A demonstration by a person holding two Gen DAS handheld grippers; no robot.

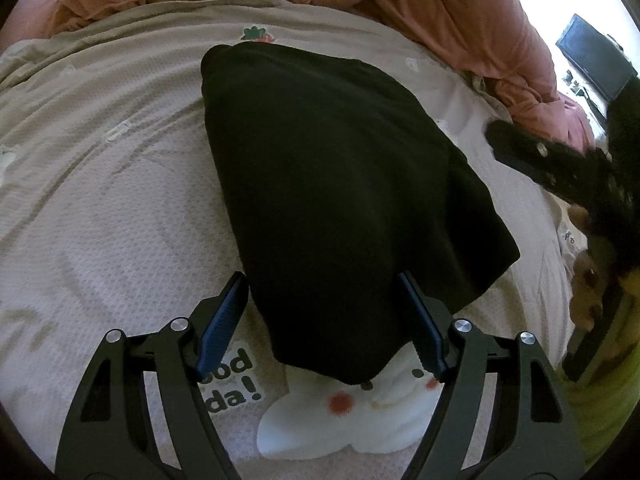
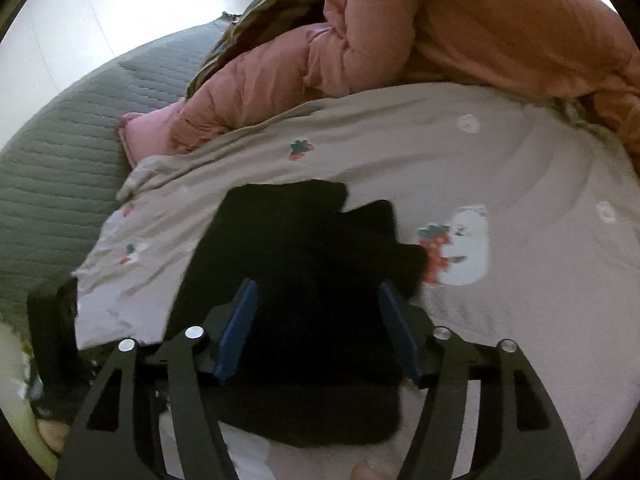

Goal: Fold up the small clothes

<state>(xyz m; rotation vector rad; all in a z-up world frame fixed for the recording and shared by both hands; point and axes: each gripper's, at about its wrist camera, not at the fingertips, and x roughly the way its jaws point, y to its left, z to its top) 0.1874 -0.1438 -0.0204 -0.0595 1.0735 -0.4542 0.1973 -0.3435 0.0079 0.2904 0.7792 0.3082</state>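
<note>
A black garment (image 1: pixel 336 184) lies folded flat on a beige printed blanket (image 1: pixel 100 200). My left gripper (image 1: pixel 322 312) is open, its blue-padded fingers (image 1: pixel 224 320) standing either side of the garment's near end without pressing it. From the right wrist, the same black garment (image 2: pixel 316 264) has a stepped, layered far edge. My right gripper (image 2: pixel 316 332) hovers open over its near part, with cloth below the gap and nothing held. In the left wrist view the right gripper shows only as one black finger (image 1: pixel 520 148) just off the garment's right edge.
A salmon-pink quilt (image 1: pixel 460 12) (image 2: pixel 460 20) is bunched along the back of the blanket. A grey-green quilted cover (image 2: pixel 60 152) lies to the left. A person's hand (image 1: pixel 586 280) is at the right edge, and a dark screen (image 1: pixel 592 56) stands beyond.
</note>
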